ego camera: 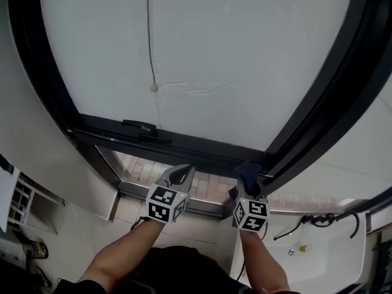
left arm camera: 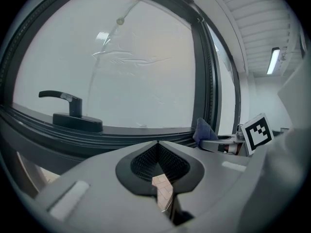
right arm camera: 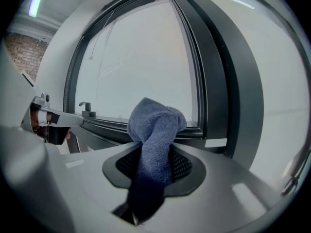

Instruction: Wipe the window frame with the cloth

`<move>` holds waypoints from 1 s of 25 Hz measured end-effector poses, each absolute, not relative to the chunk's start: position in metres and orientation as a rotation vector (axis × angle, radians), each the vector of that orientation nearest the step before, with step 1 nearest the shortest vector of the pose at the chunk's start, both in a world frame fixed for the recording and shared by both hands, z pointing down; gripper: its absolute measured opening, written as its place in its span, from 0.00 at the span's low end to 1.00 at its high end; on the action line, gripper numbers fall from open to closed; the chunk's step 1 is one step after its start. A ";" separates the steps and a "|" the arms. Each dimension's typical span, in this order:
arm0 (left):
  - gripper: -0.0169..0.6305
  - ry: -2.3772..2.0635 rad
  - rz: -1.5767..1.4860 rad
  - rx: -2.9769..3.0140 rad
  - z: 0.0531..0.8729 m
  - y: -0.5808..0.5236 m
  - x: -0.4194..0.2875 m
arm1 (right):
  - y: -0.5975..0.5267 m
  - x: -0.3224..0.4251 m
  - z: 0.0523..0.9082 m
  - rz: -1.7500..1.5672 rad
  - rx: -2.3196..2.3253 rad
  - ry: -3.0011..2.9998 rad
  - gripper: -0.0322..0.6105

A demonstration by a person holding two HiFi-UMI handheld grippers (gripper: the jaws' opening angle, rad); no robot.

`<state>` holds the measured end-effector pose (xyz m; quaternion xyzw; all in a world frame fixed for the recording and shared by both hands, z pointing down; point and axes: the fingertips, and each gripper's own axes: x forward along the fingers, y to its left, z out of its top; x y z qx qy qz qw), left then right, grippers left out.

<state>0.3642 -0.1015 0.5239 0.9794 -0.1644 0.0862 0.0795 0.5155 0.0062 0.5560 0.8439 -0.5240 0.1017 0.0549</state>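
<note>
The dark window frame (ego camera: 202,149) runs under a frosted pane, with its lower right corner by my right hand. My right gripper (ego camera: 248,181) is shut on a blue cloth (ego camera: 247,173), and the bunched cloth sits at that corner of the frame. In the right gripper view the cloth (right arm camera: 156,132) stands up from between the jaws, close to the frame's upright (right arm camera: 216,81). My left gripper (ego camera: 179,176) hangs shut and holds nothing, just below the bottom rail. Its tips meet in the left gripper view, where the cloth (left arm camera: 204,130) shows to the right.
A black window handle (ego camera: 141,127) sits on the bottom rail to the left. A blind cord with a bead (ego camera: 153,87) hangs in front of the pane. A white ledge with a dark cable (ego camera: 312,219) lies lower right, white shelving (ego camera: 24,201) lower left.
</note>
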 end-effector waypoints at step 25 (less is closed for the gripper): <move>0.02 -0.625 0.209 2.836 0.528 -0.206 0.226 | -0.121 0.371 0.563 0.332 2.394 -1.756 0.24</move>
